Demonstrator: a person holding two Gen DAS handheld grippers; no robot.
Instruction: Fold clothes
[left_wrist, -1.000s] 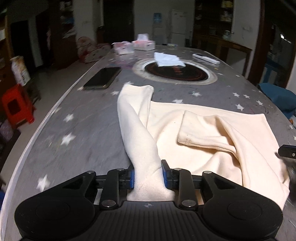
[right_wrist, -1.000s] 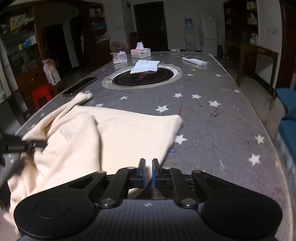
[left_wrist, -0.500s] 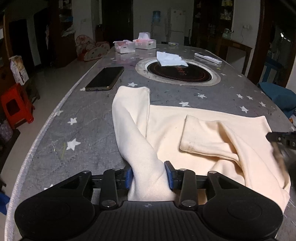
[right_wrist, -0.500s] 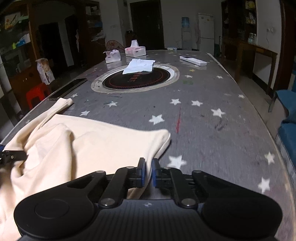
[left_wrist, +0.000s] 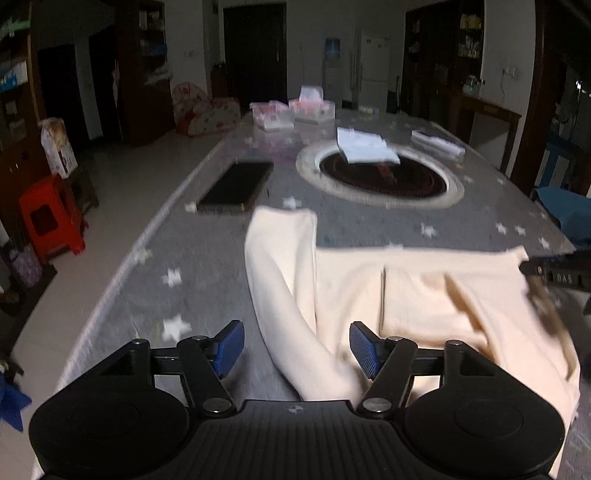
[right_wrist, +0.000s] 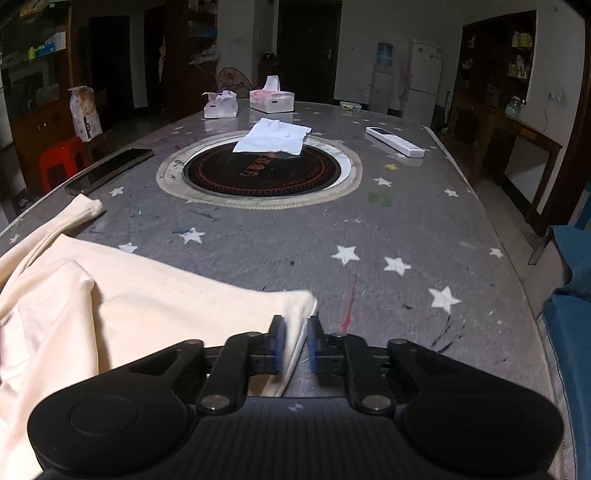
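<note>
A cream garment (left_wrist: 424, 291) lies on the grey star-patterned table (left_wrist: 184, 266), one sleeve (left_wrist: 284, 266) running toward me. My left gripper (left_wrist: 295, 349) straddles that sleeve. Its jaws are opening and the blue pads (left_wrist: 229, 347) stand clear of the cloth. In the right wrist view the garment (right_wrist: 147, 310) fills the lower left. My right gripper (right_wrist: 295, 343) has the garment's corner (right_wrist: 299, 306) between its pads. Its jaws are opening, with a small gap showing beside the cloth. The right gripper's tip (left_wrist: 554, 273) shows at the garment's right edge in the left wrist view.
A black phone (left_wrist: 236, 186) lies beyond the sleeve near the table's left edge. A round hob (right_wrist: 262, 170) with a white tissue (right_wrist: 273, 138) sits mid-table, a remote (right_wrist: 393, 140) and tissue boxes (right_wrist: 271, 99) beyond. A blue chair (right_wrist: 569, 314) stands right, a red stool (left_wrist: 48, 218) left.
The left jaws have spread wide and let go of the sleeve. The right gripper has carried the garment's corner to the right, drawing the cloth flatter, and its pads have parted a little.
</note>
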